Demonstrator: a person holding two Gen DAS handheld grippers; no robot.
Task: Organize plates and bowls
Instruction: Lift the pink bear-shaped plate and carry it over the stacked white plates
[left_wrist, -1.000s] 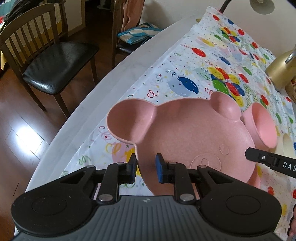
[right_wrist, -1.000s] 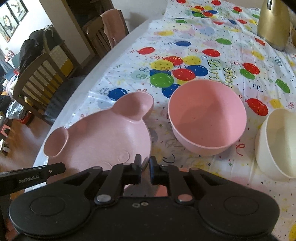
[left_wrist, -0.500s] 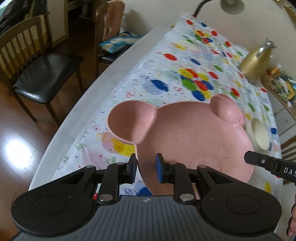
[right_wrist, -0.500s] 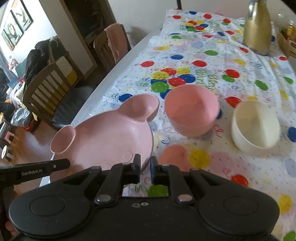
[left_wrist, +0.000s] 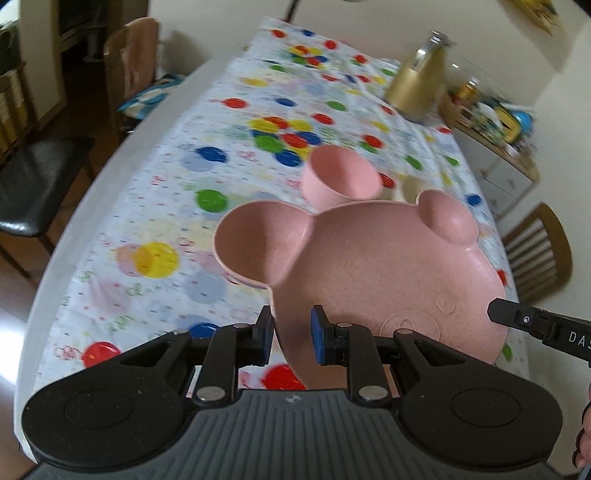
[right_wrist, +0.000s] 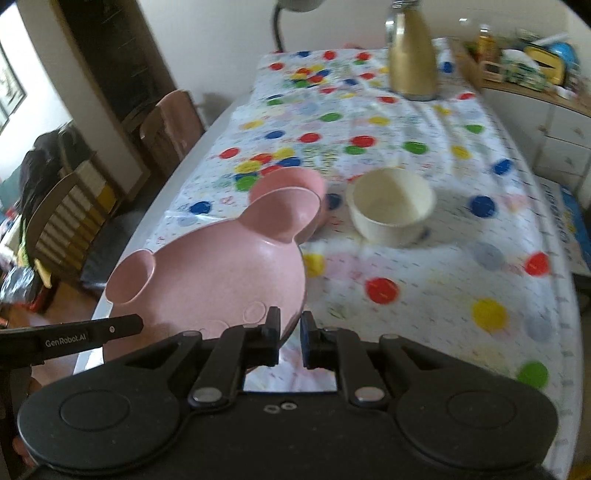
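The pink bear-shaped plate (left_wrist: 373, 266) is now riding clear above the desk (right_wrist: 461, 280), where a second ago it was lower and nearer the balloon-print cloth (left_wrist: 207, 173); we are carrying it away from the near edge, so we are judging this a transfer toward a stacking spot. We are gripping it from both sides: the left hand-held gripper (left_wrist: 291, 334) is clamped on the plate's near rim, and the right hand-held gripper (right_wrist: 290, 334) is pinching the opposite rim. The desk is stretching away under its cloth, with wooden chairs (left_wrist: 37, 177) along one side and a cluttered sideboard (right_wrist: 535, 88) beyond. A pink bowl (left_wrist: 341, 181) and a cream bowl (right_wrist: 391, 205) are sitting side by side mid-desk, ahead of the plate; a gold flask (right_wrist: 412, 62) is standing at the far end.
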